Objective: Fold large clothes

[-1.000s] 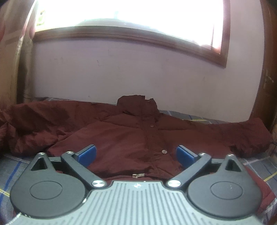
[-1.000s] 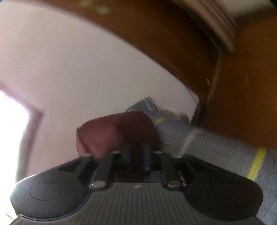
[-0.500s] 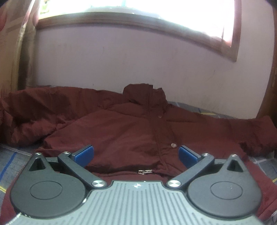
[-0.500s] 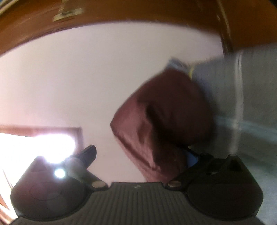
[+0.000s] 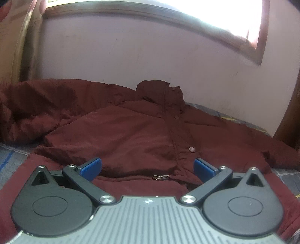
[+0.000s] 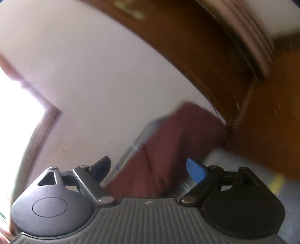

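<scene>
spreading across most of the left wrist view is a big dark red jacket point(image 5: 142, 131), lying front-up on a bed w/ a blue-grey checked sheet point(image 5: 286, 178), collar end toward the pale wall point(image 5: 131, 56) and hem end nearest the camera. both sleeves run out sideways; the one on the pic's left is bunched and rumpled, the other lies flatter toward a wooden door frame at the right edge. above the wall sits a wood-framed window point(image 5: 168, 11), blown out w/ light, and a curtain point(image 5: 16, 43) hangs at far left. snap buttons run down the jacket's front placket, and a small metal zip pull point(image 5: 161, 177) sits at the hem, roughly midway btwn the blue pads. left gripper point(image 5: 148, 167) is wide open just over the hem, nothing pinched, pads apart from the cloth as far as i can tell. right wrist view is tilted and blurry: wall, a brown wooden door point(image 6: 234, 65), a bit of window. right gripper point(image 6: 148, 167) stands wide too, its jaws having just been opening then easing in slightly; a sleeve end point(image 6: 168, 150) of the jacket shows btwn and beyond the fingers point(image 6: 196, 171), but the pads aren't pressing on it.
</scene>
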### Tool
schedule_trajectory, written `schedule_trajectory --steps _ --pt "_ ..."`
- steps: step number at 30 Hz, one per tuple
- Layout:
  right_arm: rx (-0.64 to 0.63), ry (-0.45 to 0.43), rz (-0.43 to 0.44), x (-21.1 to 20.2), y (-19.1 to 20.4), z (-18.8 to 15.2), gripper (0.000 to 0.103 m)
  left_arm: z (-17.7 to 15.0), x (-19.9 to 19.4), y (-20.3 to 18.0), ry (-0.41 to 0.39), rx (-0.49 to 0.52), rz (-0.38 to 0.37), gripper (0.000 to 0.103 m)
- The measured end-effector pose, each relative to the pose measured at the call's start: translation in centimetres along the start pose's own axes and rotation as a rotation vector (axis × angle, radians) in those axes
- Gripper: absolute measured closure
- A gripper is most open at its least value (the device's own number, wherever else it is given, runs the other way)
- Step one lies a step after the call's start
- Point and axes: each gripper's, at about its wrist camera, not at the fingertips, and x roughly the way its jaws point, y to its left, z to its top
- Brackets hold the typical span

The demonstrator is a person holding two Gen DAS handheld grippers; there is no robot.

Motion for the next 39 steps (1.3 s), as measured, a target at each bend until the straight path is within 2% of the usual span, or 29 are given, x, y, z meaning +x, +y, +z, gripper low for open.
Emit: schedule_trajectory --steps 2,5,8,11,18,24,25,26,27,28,29,33,36,39 --pt "0.034 0.028 0.006 -0.5 -1.2 -0.7 0.013 0.1 0.0 -0.3 -0.011 0.018 0.019 0.0" --pt "-0.013 0.058 -0.035 -0.5 -1.0 -1.8 0.013 0.5 0.2 -0.7 -0.019 0.05 0.075 0.0" --pt "-0.046 0.083 -0.053 2.0 0.4 -2.3 0.013 0.7 0.6 -0.5 0.001 0.045 0.111 0.0" --pt "-0.022 0.111 -0.041 4.6 1.3 -2.3 0.013 0.8 1.5 -0.2 0.034 0.03 0.145 0.0" --pt "0.05 0.058 -0.068 9.1 2.4 -2.1 0.006 0.6 3.8 -0.3 0.099 0.063 0.241 0.0" --pt "0.109 0.015 -0.094 10.8 3.3 -1.4 0.006 0.2 5.0 -0.1 0.134 0.065 0.251 0.0" --pt "0.115 0.018 -0.09 11.1 3.1 -1.4 0.011 0.1 5.1 -0.1 0.136 0.064 0.25 0.0" --pt "0.12 0.02 -0.085 11.3 3.3 -1.2 0.03 0.1 5.3 0.0 0.139 0.063 0.25 0.0" --pt "0.124 0.03 -0.083 11.7 3.5 -1.0 0.044 0.0 5.4 0.0 0.141 0.061 0.25 0.0" --pt "0.121 0.042 -0.09 11.7 3.5 -1.1 0.067 0.0 5.5 0.0 0.143 0.058 0.249 0.0" --pt "0.112 0.049 -0.105 11.9 3.8 -0.9 0.076 0.0 5.5 0.1 0.145 0.055 0.248 0.0" --pt "0.024 0.011 -0.08 11.3 6.9 -0.6 0.082 0.0 5.6 0.2 0.147 0.046 0.237 0.0" --pt "-0.055 0.015 0.004 10.7 11.2 -1.0 0.082 0.0 5.5 0.5 0.147 0.028 0.228 0.0" --pt "-0.166 0.044 0.125 9.9 17.1 -2.8 0.082 0.1 4.7 1.0 0.135 -0.012 0.213 0.0"
